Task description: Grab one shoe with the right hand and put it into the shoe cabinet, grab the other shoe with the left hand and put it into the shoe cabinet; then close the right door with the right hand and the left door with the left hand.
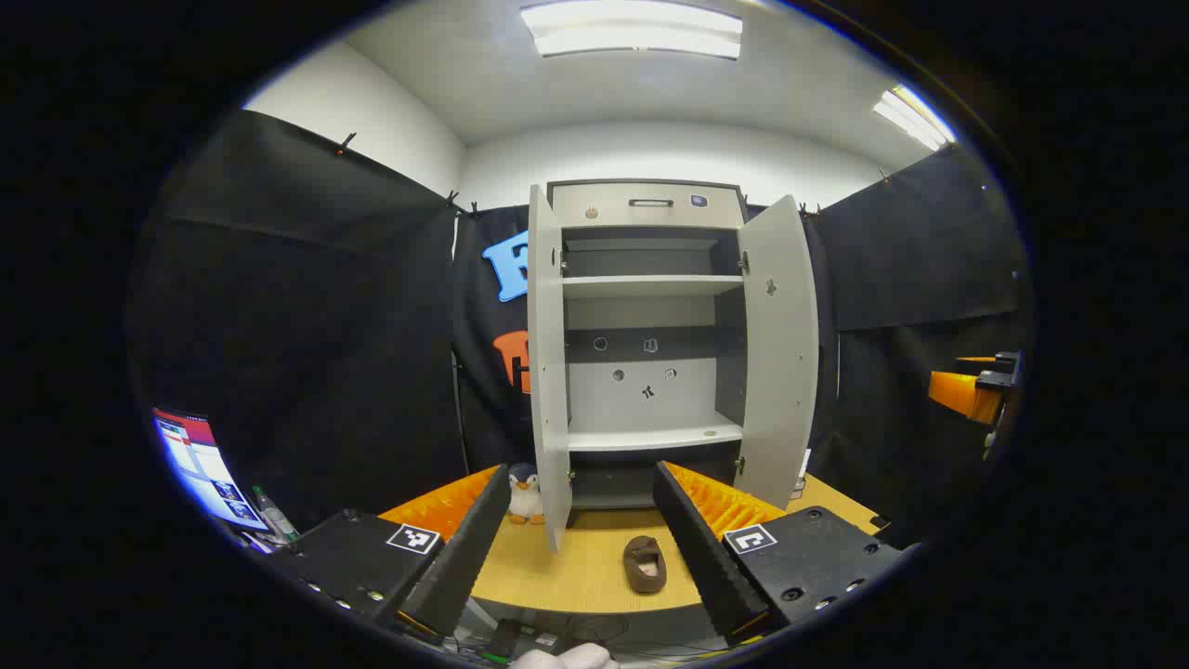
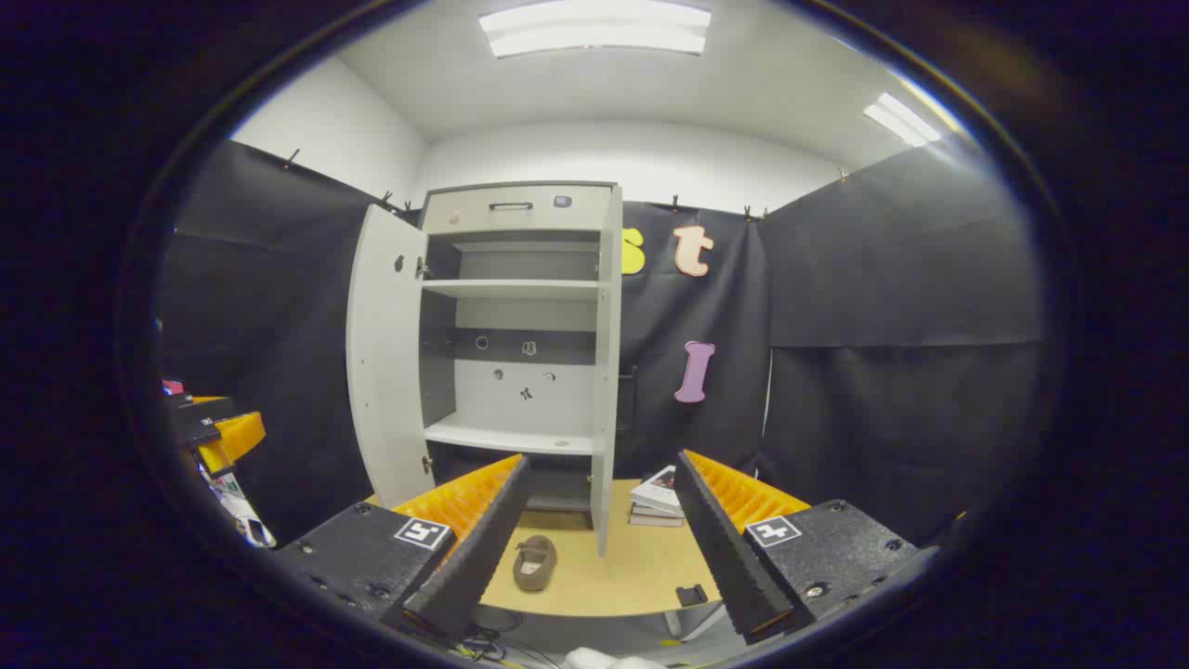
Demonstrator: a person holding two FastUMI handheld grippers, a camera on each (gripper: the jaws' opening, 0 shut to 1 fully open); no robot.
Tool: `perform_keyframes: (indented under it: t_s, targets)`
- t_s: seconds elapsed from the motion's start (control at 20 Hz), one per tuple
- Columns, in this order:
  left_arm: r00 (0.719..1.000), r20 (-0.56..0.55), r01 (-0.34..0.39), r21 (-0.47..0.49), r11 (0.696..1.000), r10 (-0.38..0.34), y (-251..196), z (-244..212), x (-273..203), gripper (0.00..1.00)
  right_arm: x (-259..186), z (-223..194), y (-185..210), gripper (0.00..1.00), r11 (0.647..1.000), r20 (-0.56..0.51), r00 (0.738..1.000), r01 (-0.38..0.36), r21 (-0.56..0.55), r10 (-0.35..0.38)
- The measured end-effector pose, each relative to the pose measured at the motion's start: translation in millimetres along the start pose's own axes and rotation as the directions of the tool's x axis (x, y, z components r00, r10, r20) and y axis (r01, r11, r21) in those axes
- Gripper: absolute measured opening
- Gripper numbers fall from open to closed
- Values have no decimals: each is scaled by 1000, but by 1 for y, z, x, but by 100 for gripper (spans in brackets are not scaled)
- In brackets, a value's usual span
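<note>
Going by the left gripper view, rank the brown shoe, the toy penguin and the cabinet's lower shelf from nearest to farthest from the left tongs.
1. Brown shoe, on the table between the open tongs.
2. Toy penguin, left, by the left door's foot.
3. Lower shelf, inside the cabinet, farthest back.

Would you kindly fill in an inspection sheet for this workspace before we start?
Surface: wooden table, mostly bare.
Job's things: shoe cabinet, both doors open, shelves bare; one brown shoe on the table before it.
Clutter: penguin toy beside the left door; stack of books right of the cabinet.
Grippers: left hand-held gripper open; right hand-held gripper open; both hold nothing.
Cables: some below the table's front edge.
Surroundings: black cloth walls, ceiling lights, a screen at left.
</note>
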State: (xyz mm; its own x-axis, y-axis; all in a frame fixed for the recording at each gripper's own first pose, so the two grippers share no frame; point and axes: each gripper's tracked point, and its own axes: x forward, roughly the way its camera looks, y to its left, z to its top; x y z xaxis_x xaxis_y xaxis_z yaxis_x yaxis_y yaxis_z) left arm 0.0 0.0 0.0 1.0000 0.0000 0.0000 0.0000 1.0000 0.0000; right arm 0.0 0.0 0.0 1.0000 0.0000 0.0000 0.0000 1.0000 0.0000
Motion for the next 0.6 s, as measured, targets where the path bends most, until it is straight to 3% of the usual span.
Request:
perform_keyframes:
  t_s: [0.6]
  targets:
    - [1000, -16, 15, 5, 1000, -15, -1, -8, 0, 95, 13, -15, 7, 100, 1000, -30, 1000, -10, -11, 9]
